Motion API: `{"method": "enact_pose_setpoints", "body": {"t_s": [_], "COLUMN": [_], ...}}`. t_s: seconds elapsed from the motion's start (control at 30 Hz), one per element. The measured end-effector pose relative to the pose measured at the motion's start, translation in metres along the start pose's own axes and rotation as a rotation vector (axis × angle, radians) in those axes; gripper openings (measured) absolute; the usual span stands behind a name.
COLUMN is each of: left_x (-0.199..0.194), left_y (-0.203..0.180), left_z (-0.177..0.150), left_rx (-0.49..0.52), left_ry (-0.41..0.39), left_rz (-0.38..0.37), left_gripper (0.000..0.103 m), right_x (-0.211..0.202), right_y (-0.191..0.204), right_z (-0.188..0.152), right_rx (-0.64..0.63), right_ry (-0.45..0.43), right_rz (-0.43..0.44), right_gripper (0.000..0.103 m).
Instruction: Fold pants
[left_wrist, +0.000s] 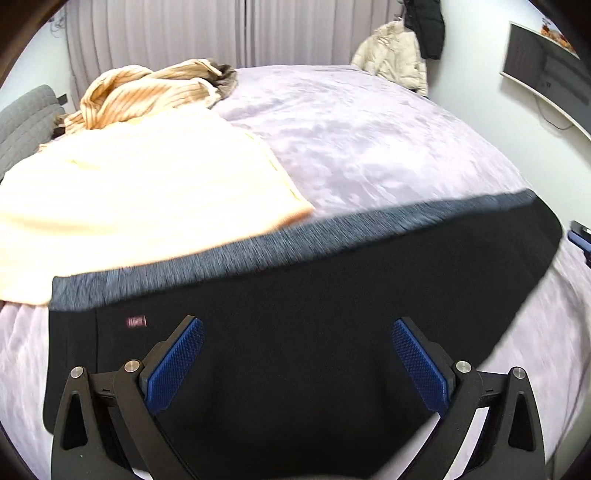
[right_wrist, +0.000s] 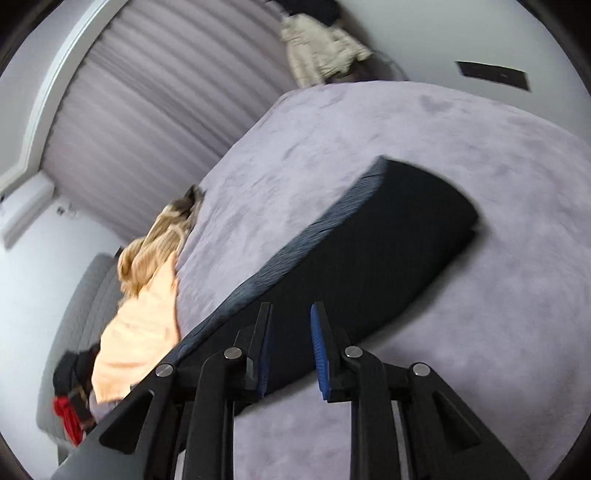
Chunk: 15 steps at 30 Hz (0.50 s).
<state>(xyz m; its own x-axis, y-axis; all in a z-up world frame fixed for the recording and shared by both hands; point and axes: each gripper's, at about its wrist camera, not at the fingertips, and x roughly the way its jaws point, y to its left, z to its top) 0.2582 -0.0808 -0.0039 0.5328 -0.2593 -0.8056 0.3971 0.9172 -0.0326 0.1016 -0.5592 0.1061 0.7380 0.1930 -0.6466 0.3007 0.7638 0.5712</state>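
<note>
The black pants (left_wrist: 295, 314) lie folded flat on the lilac bed (left_wrist: 369, 140), with a grey-blue waistband (left_wrist: 258, 251) along the far edge and a small pink label at the left. My left gripper (left_wrist: 297, 328) is open wide just above the pants, holding nothing. In the right wrist view the pants (right_wrist: 369, 243) stretch away as a long dark slab. My right gripper (right_wrist: 290, 314) hovers over their near end, jaws narrowly apart with nothing between them.
A cream folded garment (left_wrist: 147, 192) lies left of the pants, with a striped tan garment (left_wrist: 147, 92) behind it. A grey headboard (left_wrist: 26, 122) stands far left. Jackets (left_wrist: 399, 59) hang on the far wall. A red and black heap (right_wrist: 70, 398) lies by the bed's edge.
</note>
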Motion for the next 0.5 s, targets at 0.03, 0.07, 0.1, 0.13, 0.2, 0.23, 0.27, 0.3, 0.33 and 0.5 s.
{"method": "enact_pose_setpoints", "body": {"t_s": [0.03, 0.07, 0.1, 0.13, 0.2, 0.23, 0.27, 0.3, 0.33, 0.5], "left_x": [0.013, 0.028, 0.040, 0.052, 0.059, 0.057, 0.055, 0.051, 0.047, 0.015], "left_y": [0.003, 0.007, 0.013, 0.020, 0.029, 0.030, 0.034, 0.040, 0.050, 0.135], "left_z": [0.004, 0.006, 0.012, 0.007, -0.003, -0.003, -0.003, 0.001, 0.004, -0.019], "left_rx": [-0.027, -0.056, -0.075, -0.086, -0.068, -0.048, -0.035, -0.019, -0.002, -0.209], "left_ry": [0.025, 0.063, 0.096, 0.127, 0.129, 0.113, 0.110, 0.097, 0.078, 0.075], "left_rz": [0.007, 0.019, 0.039, 0.069, 0.057, 0.047, 0.037, 0.082, 0.161, 0.167], "left_gripper": [0.102, 0.102, 0.102, 0.102, 0.102, 0.102, 0.102, 0.102, 0.102, 0.102], "right_x": [0.019, 0.040, 0.064, 0.085, 0.133, 0.148, 0.159, 0.164, 0.164, 0.134], "right_y": [0.022, 0.041, 0.057, 0.068, 0.081, 0.083, 0.083, 0.078, 0.072, 0.048], "right_z": [-0.002, -0.007, -0.014, -0.021, -0.040, -0.045, -0.048, -0.046, -0.042, -0.029], "right_rx": [-0.037, -0.065, -0.090, -0.112, -0.139, -0.150, -0.159, -0.145, -0.115, 0.069], "right_ry": [0.045, 0.086, 0.125, 0.164, 0.257, 0.267, 0.264, 0.253, 0.243, 0.268], "right_rz": [0.032, 0.063, 0.076, 0.072, 0.029, -0.012, -0.042, -0.041, -0.031, 0.101], "right_gripper": [0.035, 0.045, 0.048, 0.048, 0.048, 0.048, 0.047, 0.045, 0.042, 0.043]}}
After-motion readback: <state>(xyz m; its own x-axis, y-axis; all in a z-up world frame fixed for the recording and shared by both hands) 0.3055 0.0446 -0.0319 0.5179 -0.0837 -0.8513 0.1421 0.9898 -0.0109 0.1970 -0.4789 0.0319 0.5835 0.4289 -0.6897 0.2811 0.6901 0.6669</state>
